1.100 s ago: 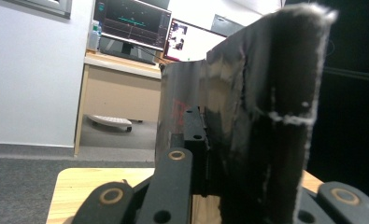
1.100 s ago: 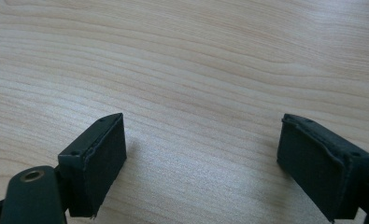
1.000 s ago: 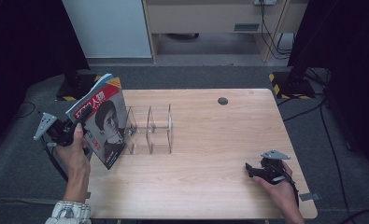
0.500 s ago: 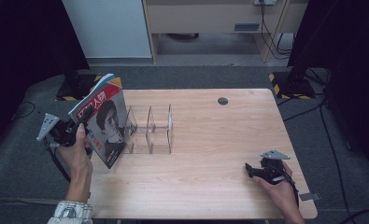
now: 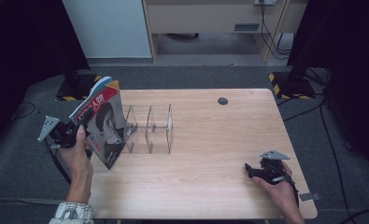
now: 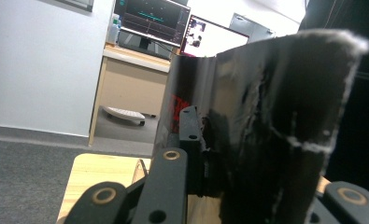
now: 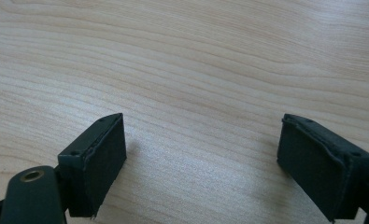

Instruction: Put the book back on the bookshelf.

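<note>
Light wooden worktop (image 5: 205, 154) on a grey floor, dark surroundings. A magazine (image 5: 102, 123) stands tilted at the worktop's left edge, lower corner on the wood, clenched between the jaws of the left gripper (image 5: 77, 133); the jaws have just eased open slightly, with the magazine between them. Just beside it to the right stands a clear divider rack (image 5: 149, 129), nearly touching. A small dark disc (image 5: 223, 101) lies well apart. The right gripper (image 5: 259, 171) rests at the near right, jaws released, holding nothing.
</note>
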{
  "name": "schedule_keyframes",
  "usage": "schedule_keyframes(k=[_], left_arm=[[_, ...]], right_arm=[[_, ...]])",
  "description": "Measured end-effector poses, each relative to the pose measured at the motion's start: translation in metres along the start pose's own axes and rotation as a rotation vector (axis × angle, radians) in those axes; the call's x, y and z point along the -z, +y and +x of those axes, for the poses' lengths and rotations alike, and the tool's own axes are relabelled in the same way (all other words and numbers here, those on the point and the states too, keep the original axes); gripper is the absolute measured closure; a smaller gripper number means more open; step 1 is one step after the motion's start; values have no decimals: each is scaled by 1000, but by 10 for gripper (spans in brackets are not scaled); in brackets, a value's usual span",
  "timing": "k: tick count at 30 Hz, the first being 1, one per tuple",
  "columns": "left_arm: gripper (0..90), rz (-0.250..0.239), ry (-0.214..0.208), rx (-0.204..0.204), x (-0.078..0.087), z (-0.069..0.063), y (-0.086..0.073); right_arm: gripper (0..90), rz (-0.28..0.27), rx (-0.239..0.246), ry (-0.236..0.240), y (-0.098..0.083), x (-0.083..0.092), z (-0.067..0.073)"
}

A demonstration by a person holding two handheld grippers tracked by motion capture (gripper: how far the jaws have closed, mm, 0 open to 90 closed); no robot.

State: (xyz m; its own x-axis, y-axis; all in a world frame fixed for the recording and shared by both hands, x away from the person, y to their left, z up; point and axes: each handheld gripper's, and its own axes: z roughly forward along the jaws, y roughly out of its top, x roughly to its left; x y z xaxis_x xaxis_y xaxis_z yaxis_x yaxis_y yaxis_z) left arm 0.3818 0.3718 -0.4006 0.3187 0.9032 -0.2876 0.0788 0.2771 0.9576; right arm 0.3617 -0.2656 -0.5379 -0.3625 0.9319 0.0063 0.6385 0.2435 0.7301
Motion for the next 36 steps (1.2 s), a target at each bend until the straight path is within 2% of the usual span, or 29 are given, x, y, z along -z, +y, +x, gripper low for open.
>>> schedule_keyframes(k=[6, 8, 20, 22, 27, 33, 34, 36], left_arm=[[793, 3, 0, 8, 0, -2, 0], [774, 15, 6, -4, -1, -4, 0], [657, 19, 33, -10, 2, -4, 1], [601, 20, 42, -13, 2, -4, 0], [546, 27, 43, -18, 2, -4, 0], [380, 27, 66, -27, 2, -5, 0], [380, 29, 67, -26, 2, -5, 0], [308, 37, 72, -23, 3, -5, 0]], right_arm=[[157, -1, 2, 0, 0, 0, 0], [157, 0, 0, 2, 0, 0, 0], [156, -1, -3, 1, 0, 0, 1], [156, -1, -2, 1, 0, 0, 1], [156, 2, 2, 6, 0, 0, 1], [155, 2, 5, 7, 0, 0, 1], [155, 2, 5, 7, 0, 0, 1], [155, 2, 2, 7, 0, 0, 2]])
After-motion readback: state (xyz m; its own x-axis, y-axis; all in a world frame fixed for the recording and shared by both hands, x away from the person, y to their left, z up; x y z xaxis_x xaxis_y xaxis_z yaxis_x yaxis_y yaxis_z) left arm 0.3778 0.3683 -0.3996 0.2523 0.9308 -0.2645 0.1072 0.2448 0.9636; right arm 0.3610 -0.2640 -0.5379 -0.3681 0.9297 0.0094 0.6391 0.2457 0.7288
